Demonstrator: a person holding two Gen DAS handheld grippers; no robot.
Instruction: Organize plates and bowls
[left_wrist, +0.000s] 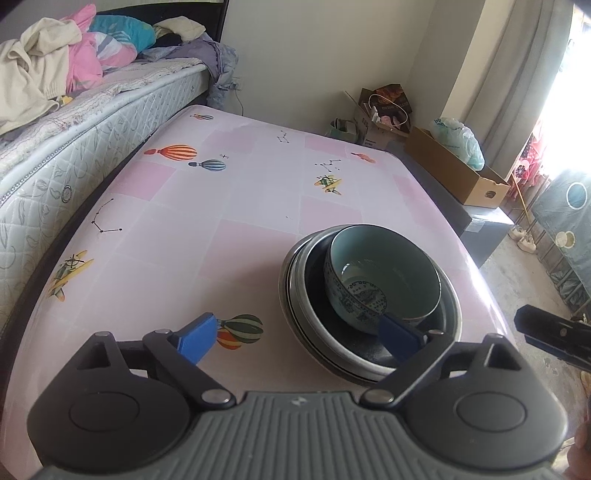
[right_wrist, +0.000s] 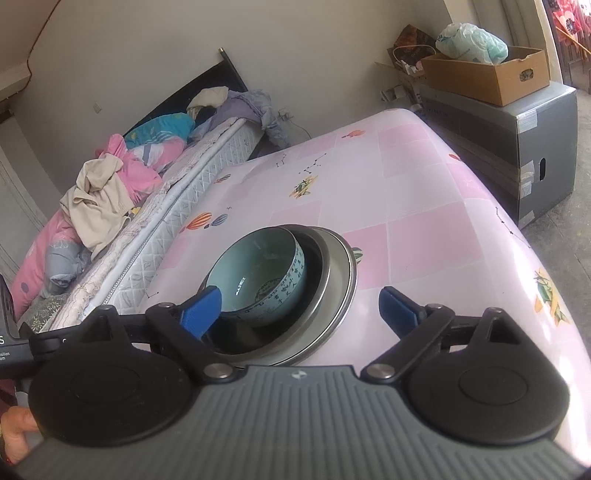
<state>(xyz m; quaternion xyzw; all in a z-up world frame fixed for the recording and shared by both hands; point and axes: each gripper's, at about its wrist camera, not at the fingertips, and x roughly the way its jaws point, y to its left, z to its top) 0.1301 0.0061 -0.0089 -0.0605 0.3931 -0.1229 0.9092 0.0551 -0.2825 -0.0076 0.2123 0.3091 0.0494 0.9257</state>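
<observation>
My left hand-held gripper (left_wrist: 297, 338) stands wide with nothing between its blue pads; my right hand-held gripper (right_wrist: 301, 308) is spread just as wide and grips nothing. Just past both sits the stack on the pink patterned table (left_wrist: 236, 206): a pale blue bowl (left_wrist: 384, 280) with dark printed markings rests tilted inside a dark bowl (left_wrist: 369, 350), which lies in nested metal plates (left_wrist: 295, 295). The stack stands near the table's right edge in my left view. Beyond the table, a bed (left_wrist: 74, 158) piled with clothes runs along the left, and a cardboard box (right_wrist: 487, 74) sits on a grey crate.
</observation>
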